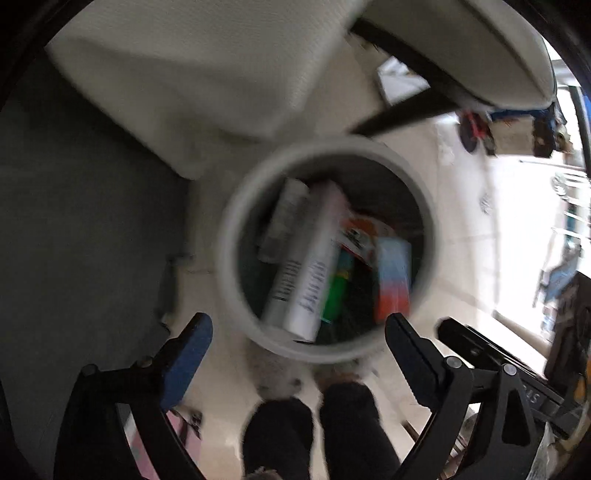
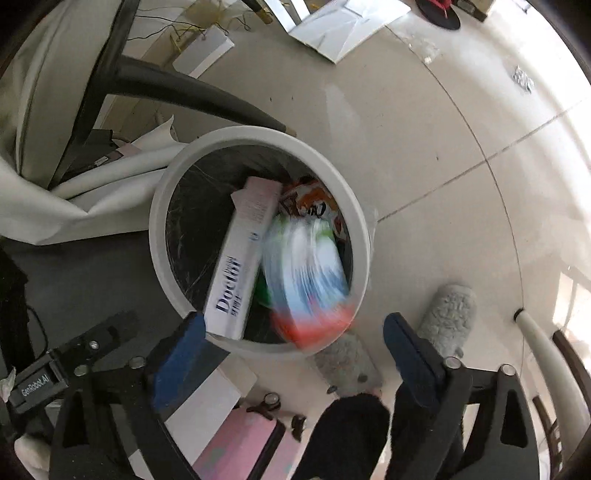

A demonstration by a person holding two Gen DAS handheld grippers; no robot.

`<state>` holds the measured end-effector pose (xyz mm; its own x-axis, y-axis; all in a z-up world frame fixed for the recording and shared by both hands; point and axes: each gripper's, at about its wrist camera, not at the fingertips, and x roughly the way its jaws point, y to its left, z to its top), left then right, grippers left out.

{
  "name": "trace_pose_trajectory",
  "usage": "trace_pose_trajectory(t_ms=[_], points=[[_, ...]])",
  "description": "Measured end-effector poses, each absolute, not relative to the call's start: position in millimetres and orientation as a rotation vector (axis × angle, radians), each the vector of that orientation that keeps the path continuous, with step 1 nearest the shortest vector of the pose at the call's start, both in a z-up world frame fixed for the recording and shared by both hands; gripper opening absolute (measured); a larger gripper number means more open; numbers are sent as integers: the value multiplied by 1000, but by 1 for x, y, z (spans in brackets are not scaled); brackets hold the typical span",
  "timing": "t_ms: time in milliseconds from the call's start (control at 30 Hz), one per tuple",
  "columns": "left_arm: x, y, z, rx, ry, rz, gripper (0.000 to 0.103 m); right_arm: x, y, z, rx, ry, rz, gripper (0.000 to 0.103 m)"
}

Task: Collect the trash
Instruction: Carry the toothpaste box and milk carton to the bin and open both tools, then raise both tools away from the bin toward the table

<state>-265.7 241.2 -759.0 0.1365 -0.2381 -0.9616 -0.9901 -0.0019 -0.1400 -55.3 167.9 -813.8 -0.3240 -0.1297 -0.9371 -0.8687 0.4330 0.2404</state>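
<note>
Slippers (image 2: 448,317) flank bin (image 2: 354,206); chair leg (image 2: 192,92), papers (image 2: 347,26) beyond.

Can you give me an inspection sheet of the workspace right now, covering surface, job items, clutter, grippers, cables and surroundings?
Surface: pale tiled floor, with a grey mat beside it.
Job's things: round white trash bin standing on the floor; inside, a white carton printed "Doctor", a blurred white, blue and red packet, an orange wrapper and something green.
Clutter: loose white papers, a small foil scrap, a pink case.
Grippers: left gripper and right gripper both open above the bin, nothing between the fingers.
Cables: thin yellowish wires near the chair.
Surroundings: black chair legs, white cloth, the person's dark trouser legs and grey slippers.
</note>
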Motion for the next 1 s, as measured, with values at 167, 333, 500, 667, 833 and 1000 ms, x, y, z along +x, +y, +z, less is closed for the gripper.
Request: trace_pose_trajectory(t_ms=[167,333,500,667,833,1000], points=[[-270,234,-727,-1227,1342,1104,96,-66,170,-795,-1016,1566,990,99],[-265,228,-699,-1182,1342,1114,96,-69,173,-767,-1110,1439,962,99],[-258,223,-667,-1171,1323,1126,96,-63,170,-732,-1108,1392,975,100],[-252,214,-635,-1154,1300,1132,96,-62,168,-694,-1099,1349,998,103],[-254,204,-594,-1153,1271,1142,96,-62,163,-645,-1098,1321,1025,103],[-258,189,-542,-1157,1240,1152,96,-64,153,-580,-1088,1277,1059,103]])
